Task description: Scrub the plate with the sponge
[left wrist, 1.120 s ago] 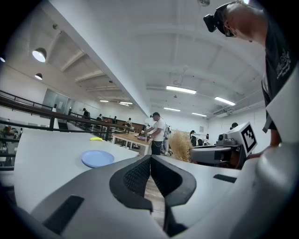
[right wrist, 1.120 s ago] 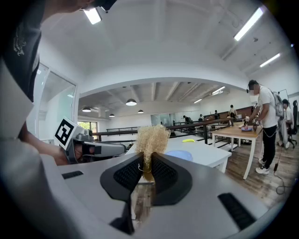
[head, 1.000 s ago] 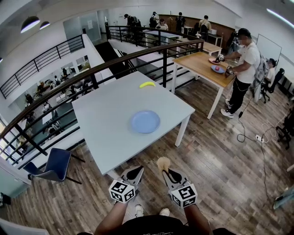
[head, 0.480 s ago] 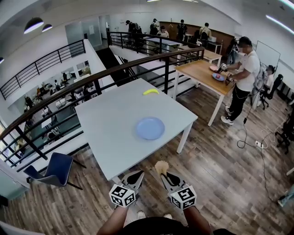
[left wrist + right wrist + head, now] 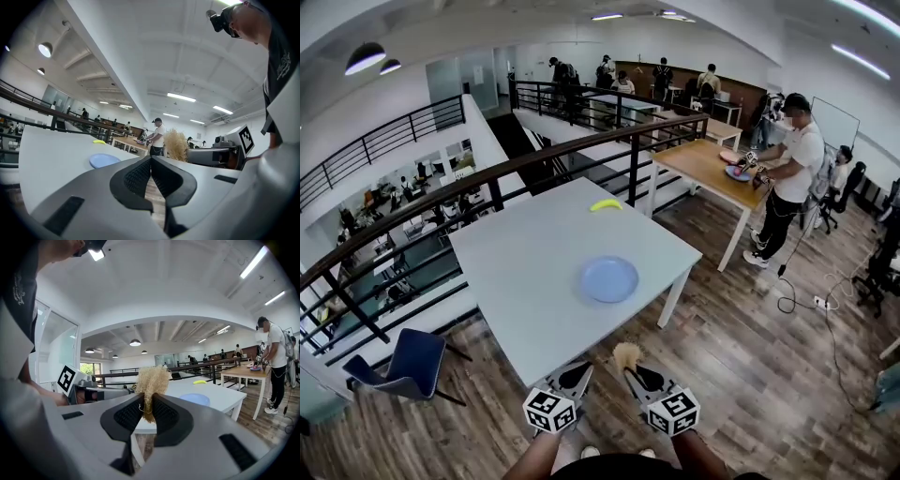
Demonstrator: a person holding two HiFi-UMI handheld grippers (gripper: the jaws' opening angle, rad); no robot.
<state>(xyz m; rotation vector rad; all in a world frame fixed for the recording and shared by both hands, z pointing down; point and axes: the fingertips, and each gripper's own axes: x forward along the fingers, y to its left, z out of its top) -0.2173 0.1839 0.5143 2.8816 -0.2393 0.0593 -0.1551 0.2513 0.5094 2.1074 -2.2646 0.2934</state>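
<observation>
Overhead head view (plate (image 5: 609,279) shared)

1. The bottom of the sponge (image 5: 151,380) is hidden between the jaws of the right gripper (image 5: 149,401).
2. The left gripper (image 5: 151,164) covers a bit of the plate's (image 5: 103,160) near edge.
3. The yellow thing (image 5: 606,204) by the far edge of the table (image 5: 516,272) is too small to tell.
4. The person's arms (image 5: 534,457) are cut off at the bottom edge of the head view.

You are holding the left gripper (image 5: 577,374) and right gripper (image 5: 632,373) side by side, near your body. The left jaws are pressing together empty; the right are pinching the sponge (image 5: 626,356).
</observation>
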